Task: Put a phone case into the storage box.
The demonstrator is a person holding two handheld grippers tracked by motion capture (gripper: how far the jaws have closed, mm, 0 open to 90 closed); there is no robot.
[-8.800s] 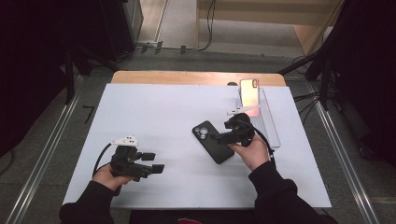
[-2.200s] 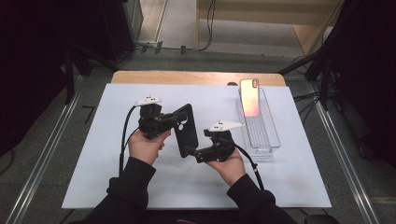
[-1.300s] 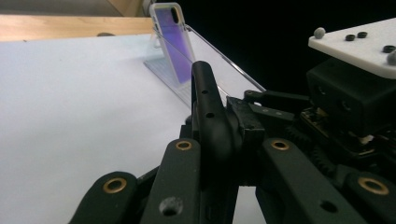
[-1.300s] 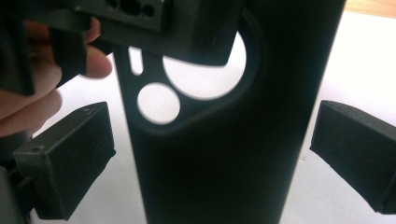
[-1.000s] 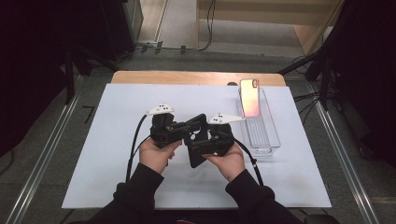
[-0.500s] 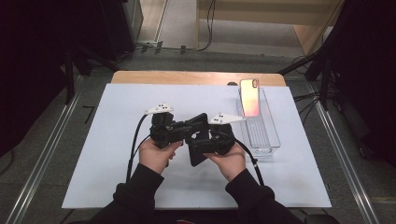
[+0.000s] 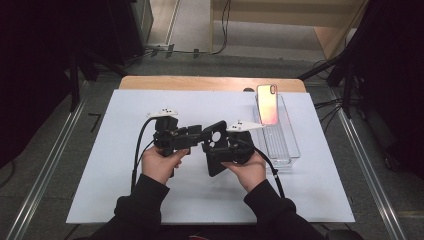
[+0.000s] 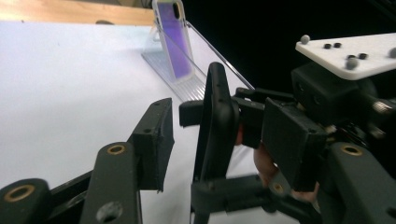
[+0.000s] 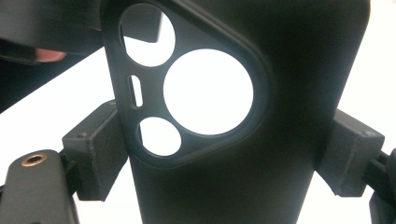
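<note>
From above, you hold both tools over the middle of the white table (image 7: 100, 170). Your right tool (image 7: 220, 150) pinches a black phone case (image 7: 216, 150) by its long edges, the case tilted up off the table. Your left tool (image 7: 197, 134) reaches in from the left at the case's upper end, its jaws having just been opening. Behind and to the right, a clear tray (image 7: 282, 145) lies on the table with a phone (image 7: 267, 104) leaning upright at its far end, well apart from your hands.

Along your left tool (image 8: 205, 140), the case (image 8: 215, 126) stands edge-on between the spread jaws; the near pad (image 8: 154, 140) is clear of it, with a gap showing. The right tool (image 8: 327, 107) crowds the right side, blocking what lies behind. The phone (image 8: 173, 37) and tray (image 8: 187, 79) sit farther back.

Along your right tool (image 9: 224, 158), the case (image 9: 280, 140) blocks nearly everything, both pads pressed on its edges; the bright table shows through its camera openings (image 9: 208, 91).
</note>
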